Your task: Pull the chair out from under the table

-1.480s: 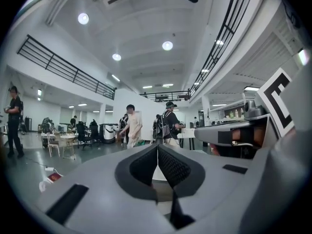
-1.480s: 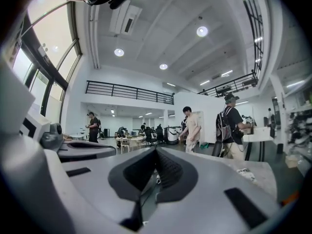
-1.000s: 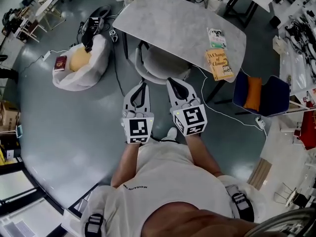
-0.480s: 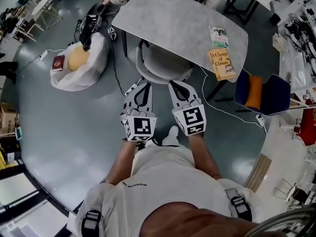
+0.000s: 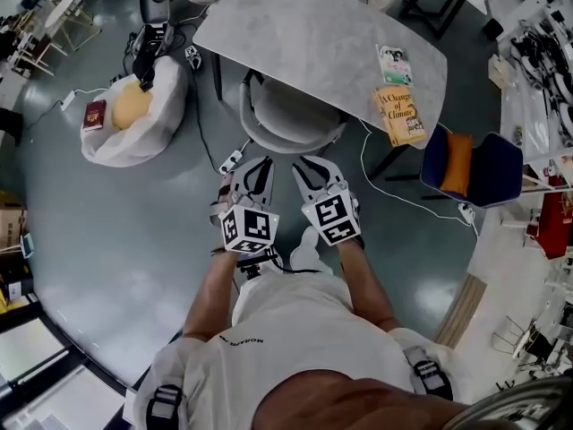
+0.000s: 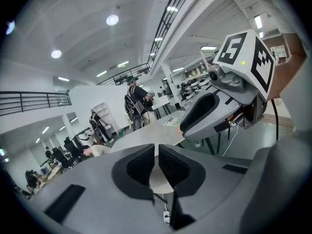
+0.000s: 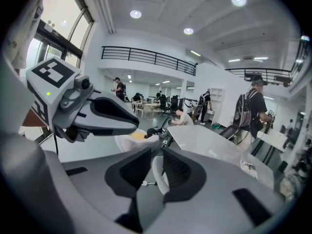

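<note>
One pale counter (image 5: pixel 304 43) at twelve o'clock, sheltering the chair (image 5: pixel 291 119), tucked half beneath its six o'clock edge and so awaiting the pull. Just short of the backrest, at seven o'clock: left hand-held gripper (image 5: pixel 254 165), pressed together on nothing. At five o'clock: right hand-held gripper (image 5: pixel 304 164), freshly parting, backrest rim glimpsed through its gap yet unpinched, probably readying to clamp.

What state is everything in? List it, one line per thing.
chair: pushed partly under the table, not gripped.
left gripper: shut, empty.
right gripper: open, its jaws have just been opening, gripping nothing.
yellow book: closed, lying flat on the table.
</note>
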Available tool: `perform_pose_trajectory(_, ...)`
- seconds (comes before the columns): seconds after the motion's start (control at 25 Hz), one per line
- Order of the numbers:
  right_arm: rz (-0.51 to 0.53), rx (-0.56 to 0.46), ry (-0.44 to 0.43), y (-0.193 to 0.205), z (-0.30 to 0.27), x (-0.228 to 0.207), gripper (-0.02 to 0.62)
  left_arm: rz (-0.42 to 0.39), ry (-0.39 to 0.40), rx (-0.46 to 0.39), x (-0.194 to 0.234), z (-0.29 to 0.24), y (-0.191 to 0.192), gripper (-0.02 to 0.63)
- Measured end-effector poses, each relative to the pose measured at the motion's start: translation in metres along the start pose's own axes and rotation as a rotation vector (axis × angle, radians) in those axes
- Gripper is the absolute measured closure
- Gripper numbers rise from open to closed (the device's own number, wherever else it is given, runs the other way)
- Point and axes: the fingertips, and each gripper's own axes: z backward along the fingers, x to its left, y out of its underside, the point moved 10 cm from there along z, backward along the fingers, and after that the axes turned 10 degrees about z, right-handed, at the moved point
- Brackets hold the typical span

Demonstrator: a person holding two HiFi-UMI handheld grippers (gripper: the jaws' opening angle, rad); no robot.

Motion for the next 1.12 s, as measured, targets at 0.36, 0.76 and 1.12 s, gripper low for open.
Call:
perform_pose_trajectory(0.36, 0.001, 0.1, -0.093, 0.025, -0.038, -0.008, 0.473, -0.115, 0.072, 0.112, 0.008, -0.04, 0.029, 0.505)
perform_pose_trajectory(0.76, 0.133, 0.265, -0.185, 0.059, -0.092, -0.003, 0.41, -0.329, 0.154, 0.264, 0.01, -0.092, 0.067, 0.437)
perform_pose_trajectory(1.12, 0.236, 0.394, -0.23, 0.092, -0.139, -0.003, 0.342, -0.428, 0.231, 0.334, 0.012, -0.126, 0.102, 0.377)
